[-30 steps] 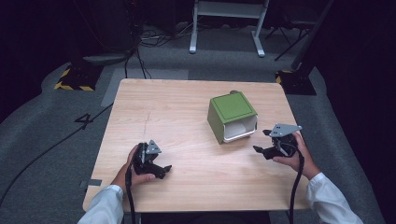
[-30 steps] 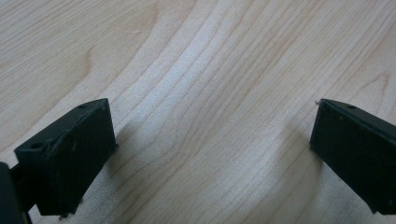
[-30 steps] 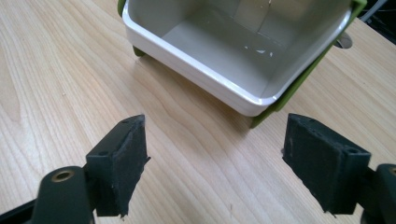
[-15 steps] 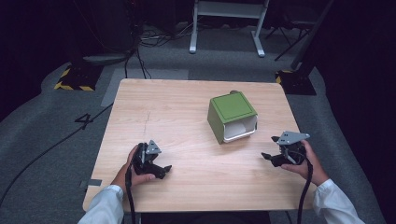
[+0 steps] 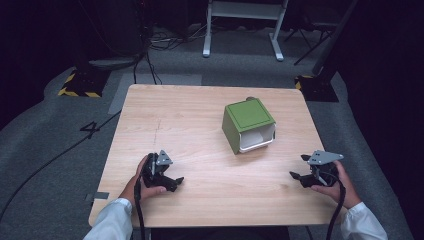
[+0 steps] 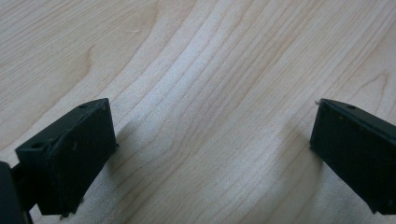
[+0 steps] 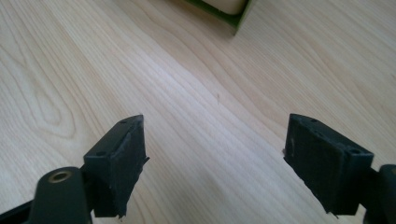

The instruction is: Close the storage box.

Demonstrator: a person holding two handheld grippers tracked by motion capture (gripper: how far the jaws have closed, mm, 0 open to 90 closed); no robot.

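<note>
A dark room with grey carpet, loose cables and a white metal frame at the far wall surrounds a pale wooden desk (image 5: pixel 200 125) with a light grain. On it, at about one o'clock from the desk's middle, lies a green plastic box (image 5: pixel 248 126) tipped on its side, its white-lined opening turned toward the near right corner. Nothing else rests on the wood.

The left tool (image 5: pixel 167 181) sits at about seven o'clock, low over the desk in the person's left hand (image 5: pixel 142 180), its black jaws wide apart over bare wood, as the left gripper view confirms (image 6: pixel 212 158). The right tool (image 5: pixel 300 176) hovers at about four o'clock in the right hand (image 5: pixel 336 182), jaws likewise spread and holding nothing; in the right gripper view (image 7: pixel 215 163) a corner of the box (image 7: pixel 219 10) shows at twelve o'clock, well apart from the jaw tips.

The step in hand looks like a reach for the box with the right tool, which is the nearer and already faces it. To do it well, I would advance along the eleven o'clock line toward the open mouth, keeping the jaws spread until one passes inside the white lining and the other outside the green wall, then close on that single wall. A thin wall gives a surer bite than the box's full width. The box probably slides easily on the smooth wood, so the left tool could brace its far side if it starts to skid.
</note>
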